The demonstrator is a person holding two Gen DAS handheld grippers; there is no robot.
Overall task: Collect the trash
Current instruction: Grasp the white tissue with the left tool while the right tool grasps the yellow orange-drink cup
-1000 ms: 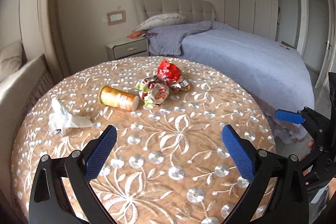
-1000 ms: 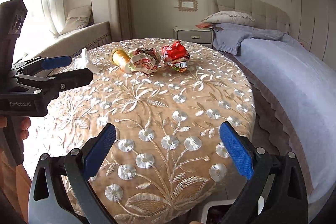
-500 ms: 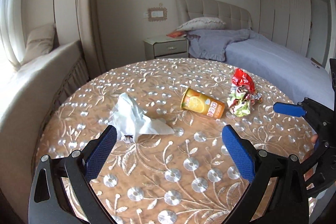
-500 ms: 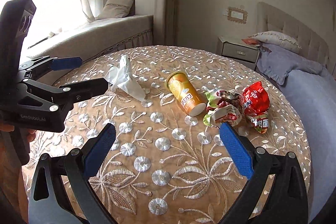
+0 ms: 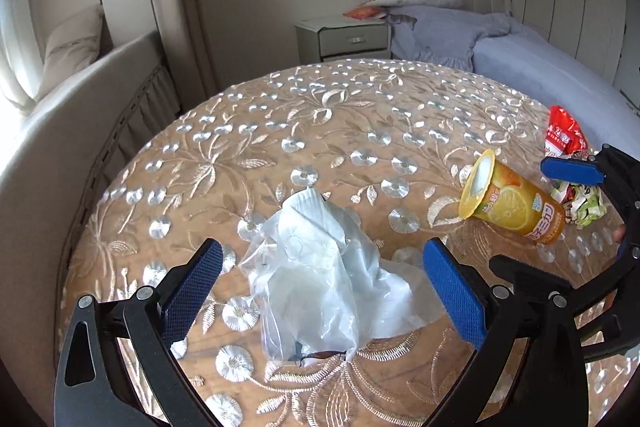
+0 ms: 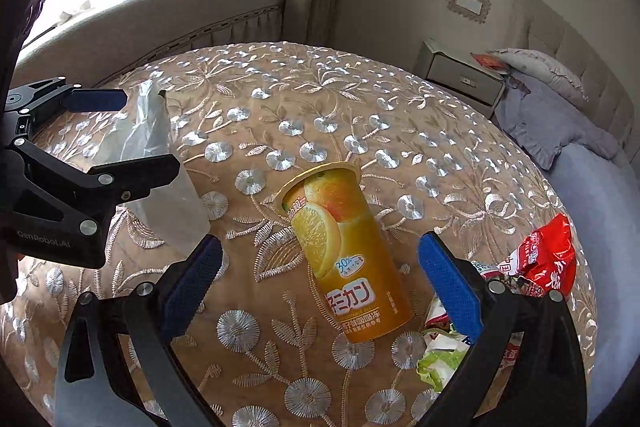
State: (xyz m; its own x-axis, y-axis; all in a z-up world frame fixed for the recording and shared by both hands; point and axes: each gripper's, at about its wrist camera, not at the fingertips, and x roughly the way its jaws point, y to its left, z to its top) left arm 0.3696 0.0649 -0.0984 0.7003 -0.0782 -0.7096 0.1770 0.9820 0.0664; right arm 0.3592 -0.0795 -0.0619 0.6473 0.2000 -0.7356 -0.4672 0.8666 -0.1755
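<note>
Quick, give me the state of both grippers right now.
Left gripper: open, holding nothing, jaws either side of the clear plastic bag.
Right gripper: open, holding nothing, jaws either side of the orange cup lying on its side.

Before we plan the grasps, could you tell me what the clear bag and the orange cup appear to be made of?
Clear bag: thin plastic film, probably; translucent, glossy, crumpled, the tablecloth pattern showing faintly through.
Orange cup: likely paper or thin plastic with a printed glossy sleeve; smooth, rigid, holding its round shape while lying on its side. The look leaves the choice open.
</note>
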